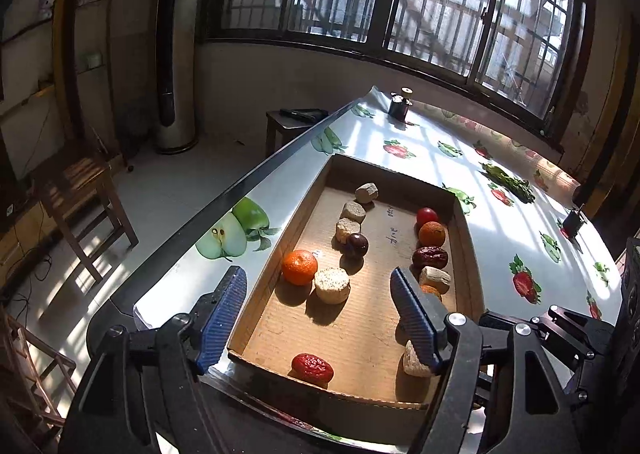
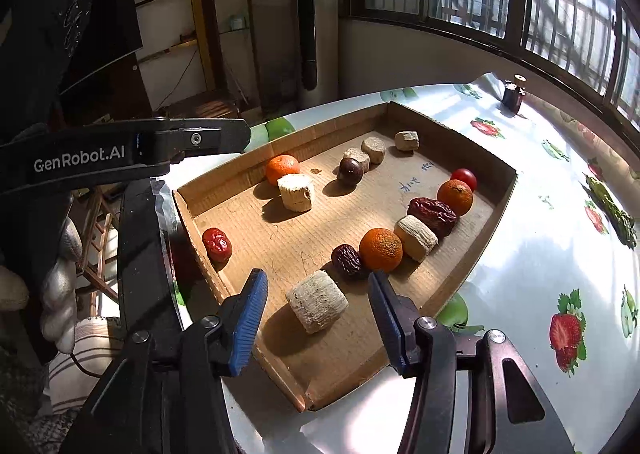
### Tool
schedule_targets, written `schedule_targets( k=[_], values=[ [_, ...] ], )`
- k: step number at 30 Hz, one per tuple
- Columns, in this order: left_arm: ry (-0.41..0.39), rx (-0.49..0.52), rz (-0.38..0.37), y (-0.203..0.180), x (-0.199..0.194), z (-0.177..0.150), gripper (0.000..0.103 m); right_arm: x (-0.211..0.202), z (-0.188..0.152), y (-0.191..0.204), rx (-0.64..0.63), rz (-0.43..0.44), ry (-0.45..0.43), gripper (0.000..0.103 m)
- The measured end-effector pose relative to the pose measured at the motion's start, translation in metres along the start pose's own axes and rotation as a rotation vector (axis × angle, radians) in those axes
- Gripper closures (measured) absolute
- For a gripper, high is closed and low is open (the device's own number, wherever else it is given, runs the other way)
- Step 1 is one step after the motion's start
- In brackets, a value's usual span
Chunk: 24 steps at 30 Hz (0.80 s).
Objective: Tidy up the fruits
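While our left gripper [image 1: 318,304] hangs with its jaws spread wide and empty over the near end of the cardboard tray [image 1: 256,290], the left wrist view shows a mandarin [image 1: 299,267] touching a pale cob piece [image 1: 332,285] between the blue pads, and a bright red date [image 1: 312,367] by the near wall. From the right wrist we see our right gripper [image 2: 318,308] — also wide, gripping nothing — flanking another cob piece [image 2: 317,306], with a dark date [image 2: 347,260] and an orange [image 2: 380,249] just beyond in a row along the tray's right wall.
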<state>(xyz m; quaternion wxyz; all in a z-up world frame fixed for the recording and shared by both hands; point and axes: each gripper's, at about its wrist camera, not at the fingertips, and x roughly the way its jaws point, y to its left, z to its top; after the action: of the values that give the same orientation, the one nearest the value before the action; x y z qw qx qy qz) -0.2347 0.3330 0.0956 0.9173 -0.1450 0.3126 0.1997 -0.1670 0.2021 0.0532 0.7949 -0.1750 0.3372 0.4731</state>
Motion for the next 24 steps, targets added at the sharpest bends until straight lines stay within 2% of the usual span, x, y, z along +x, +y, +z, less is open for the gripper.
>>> schedule_targets(
  k=[3,5,6,8,10,14,18,24],
  values=[
    [-0.049,0.042,0.074,-0.016,-0.010,-0.001,0.021,-0.022,-0.005,-0.014,0.061,-0.022,-0.043,0.040],
    [-0.101,0.071,0.146,-0.029,-0.017,-0.002,0.009,-0.038,-0.011,-0.026,0.114,-0.051,-0.069,0.035],
    [-0.131,0.086,0.173,-0.036,-0.021,-0.002,0.007,-0.047,-0.015,-0.033,0.147,-0.066,-0.085,0.034],
    [-0.178,0.118,0.201,-0.048,-0.027,-0.004,0.003,-0.063,-0.025,-0.046,0.211,-0.093,-0.119,0.030],
    [-0.195,0.143,0.197,-0.057,-0.030,-0.005,0.003,-0.076,-0.034,-0.055,0.262,-0.120,-0.151,0.028],
    [-0.176,0.155,0.186,-0.066,-0.029,-0.007,0.003,-0.086,-0.045,-0.065,0.344,-0.153,-0.179,0.023],
    [-0.135,0.162,0.191,-0.067,-0.021,-0.010,0.003,-0.079,-0.050,-0.066,0.395,-0.137,-0.169,0.023],
    [-0.089,0.154,0.175,-0.061,-0.009,-0.013,0.003,-0.065,-0.050,-0.052,0.373,-0.139,-0.134,0.023]
  ],
)
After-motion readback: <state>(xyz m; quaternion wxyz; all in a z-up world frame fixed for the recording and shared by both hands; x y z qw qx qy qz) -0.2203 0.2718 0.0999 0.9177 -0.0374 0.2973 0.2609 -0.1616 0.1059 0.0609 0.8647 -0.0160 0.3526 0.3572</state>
